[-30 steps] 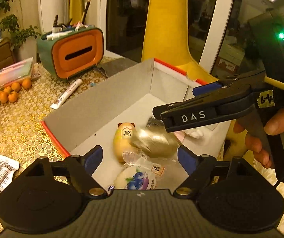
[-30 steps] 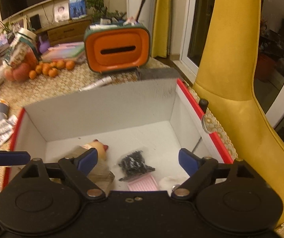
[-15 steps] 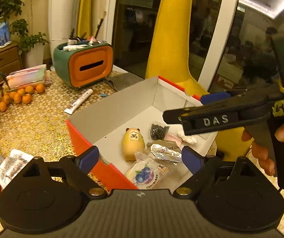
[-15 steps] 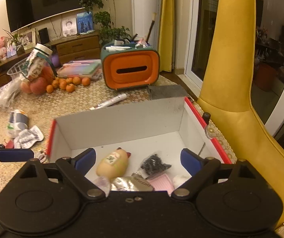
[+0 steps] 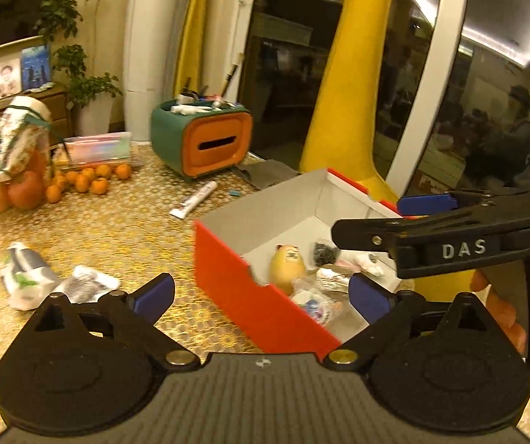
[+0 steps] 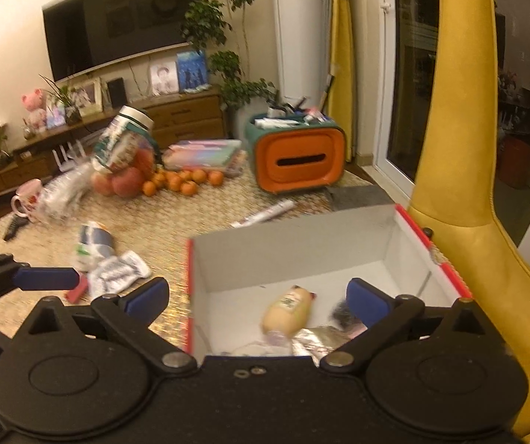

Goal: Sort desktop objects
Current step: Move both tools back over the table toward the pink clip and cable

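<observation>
A: Both sets of jaws are opening wide, with nothing between them. The left gripper (image 5: 261,296) hangs over the near red wall of the box (image 5: 265,307); the right gripper (image 6: 257,298) hangs above its white inside.

B: Contents?

A: A yellow figurine (image 5: 287,264), a blueberry packet (image 5: 315,305) and a black bundle (image 5: 325,252) lie inside. Only the right view shows the TV (image 6: 117,33); only the left shows the hand (image 5: 502,314). On the desk (image 5: 117,229) lie a white tube (image 5: 193,203) and oranges (image 5: 91,181).

Yellow chair (image 6: 461,170); wall television (image 6: 117,33); houseplant (image 6: 224,29)
</observation>
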A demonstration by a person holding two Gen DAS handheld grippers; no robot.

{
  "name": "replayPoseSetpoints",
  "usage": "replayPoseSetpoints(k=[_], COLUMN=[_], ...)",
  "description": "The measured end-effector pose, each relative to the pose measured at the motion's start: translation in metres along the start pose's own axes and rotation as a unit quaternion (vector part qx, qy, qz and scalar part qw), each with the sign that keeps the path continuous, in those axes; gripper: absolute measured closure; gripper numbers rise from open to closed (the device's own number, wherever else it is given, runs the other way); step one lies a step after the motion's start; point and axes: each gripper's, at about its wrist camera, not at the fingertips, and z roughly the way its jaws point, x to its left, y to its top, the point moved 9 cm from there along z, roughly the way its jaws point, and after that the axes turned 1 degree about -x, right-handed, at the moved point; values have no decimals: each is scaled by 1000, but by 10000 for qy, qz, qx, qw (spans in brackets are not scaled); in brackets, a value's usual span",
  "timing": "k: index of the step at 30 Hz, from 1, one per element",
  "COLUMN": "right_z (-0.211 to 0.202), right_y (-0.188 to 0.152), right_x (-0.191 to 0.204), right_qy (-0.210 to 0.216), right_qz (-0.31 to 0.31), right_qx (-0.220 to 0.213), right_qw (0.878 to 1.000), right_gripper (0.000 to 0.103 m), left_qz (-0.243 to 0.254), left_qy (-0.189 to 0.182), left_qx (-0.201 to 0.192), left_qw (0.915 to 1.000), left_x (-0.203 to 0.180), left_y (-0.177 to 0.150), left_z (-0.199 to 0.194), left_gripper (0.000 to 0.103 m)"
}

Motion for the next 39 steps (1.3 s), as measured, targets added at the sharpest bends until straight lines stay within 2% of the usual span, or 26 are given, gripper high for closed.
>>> replayPoseSetpoints(k=[8,14,23,32,39], right_z=[-9,-13,-9,9,37], right_y=[-1,-3,-11,-19,-26], right_x=[49,73,103,136,149], right_qy=[256,237,301,391,426], right_qz=[-124,-226,-268,-474,-616], right_qx=[-200,-338,-335,-247,-29], right_qw=[9994,9989,9986,9978,9972], right_gripper=[1,1,1,1,1], left_qz=[-164,-391,-456,-535,-715], left_qy=[256,361,811,1006,1151], left_qx=[-229,-329,-564,-495,-457], left_qw=[9993,9980,9941,9923,9897], left_x=[38,68,106,136,166], left_y=[-9,-21,-41,-65,-71], left_z=[-35,-60,-92,-93,-84], left_gripper=[2,2,2,2,2])
